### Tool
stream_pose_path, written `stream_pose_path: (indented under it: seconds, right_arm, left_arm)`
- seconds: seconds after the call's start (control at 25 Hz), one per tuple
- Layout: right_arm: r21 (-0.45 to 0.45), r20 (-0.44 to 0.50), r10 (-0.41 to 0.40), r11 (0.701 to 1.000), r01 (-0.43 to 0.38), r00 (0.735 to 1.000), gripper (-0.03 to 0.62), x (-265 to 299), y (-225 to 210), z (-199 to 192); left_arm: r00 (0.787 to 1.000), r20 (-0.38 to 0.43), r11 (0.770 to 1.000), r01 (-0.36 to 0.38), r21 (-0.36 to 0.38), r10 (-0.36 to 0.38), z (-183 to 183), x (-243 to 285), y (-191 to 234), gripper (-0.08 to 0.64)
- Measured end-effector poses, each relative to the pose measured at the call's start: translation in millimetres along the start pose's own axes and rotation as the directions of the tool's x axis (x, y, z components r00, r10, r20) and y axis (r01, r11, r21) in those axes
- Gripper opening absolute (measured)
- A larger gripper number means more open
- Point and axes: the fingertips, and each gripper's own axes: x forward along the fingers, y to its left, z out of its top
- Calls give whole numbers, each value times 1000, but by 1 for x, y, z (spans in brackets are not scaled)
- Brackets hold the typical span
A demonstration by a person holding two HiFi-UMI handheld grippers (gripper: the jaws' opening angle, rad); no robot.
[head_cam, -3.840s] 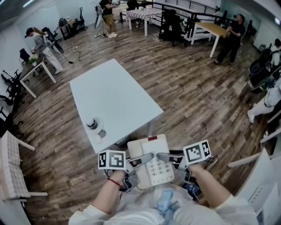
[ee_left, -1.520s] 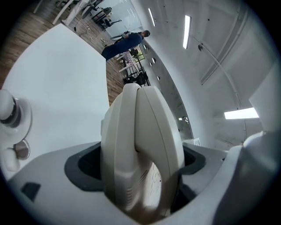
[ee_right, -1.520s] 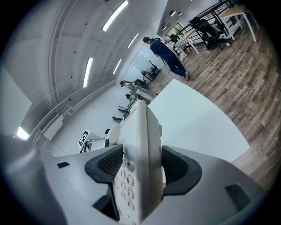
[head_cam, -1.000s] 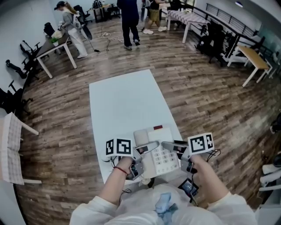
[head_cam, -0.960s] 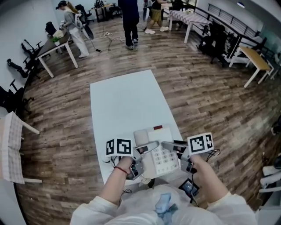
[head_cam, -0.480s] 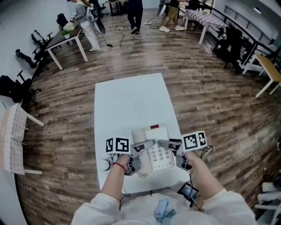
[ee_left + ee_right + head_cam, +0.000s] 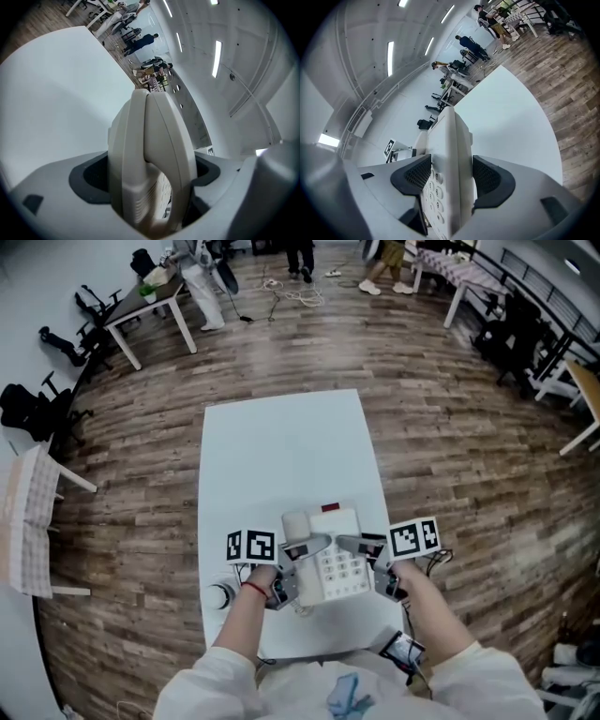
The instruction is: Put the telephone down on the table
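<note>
While bystanders [image 7: 202,268] stand by far desks, a person holds a white telephone [image 7: 330,563] w/ both grippers over the near end of the white table [image 7: 281,446]. L gripper [image 7: 309,546] is clamped on the handset side, R gripper [image 7: 352,546] on the keypad edge, jaws tight vs. the casing. Can't tell if the base touches the tabletop.
</note>
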Motion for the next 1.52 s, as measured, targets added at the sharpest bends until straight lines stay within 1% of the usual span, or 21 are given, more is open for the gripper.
stream_pose_path:
  seconds: [0.24,0.64,1.0,1.16,1.36,1.52]
  right_arm:
    - [24,-26,-6,1000,6,1000,279,14,-24,2]
    - [38,-58,1,999,1,998,279,40,-53,18]
    - [53,-55,0,999,3,998,279,67,-76,35]
    - [53,-58,-8,999,11,998,279,76,-88,43]
    - [43,-57,-15,999,18,998,279,90,-103,44]
    - [56,-52,-19,998,21,998,279,96,-114,45]
  left_arm:
    - [1000,-8,1000,-11,-5,11,6,12,23,460]
    - [1000,-11,999,-18,-41,17,27,30,54,460]
    - [999,-31,1000,-21,-18,21,55,41,82,460]
    - [999,-36,1000,-16,-21,15,64,49,94,460]
    - [1000,-29,1000,-1,-8,1,69,54,113,460]
    - [999,-39,1000,0,-3,0,72,61,124,460]
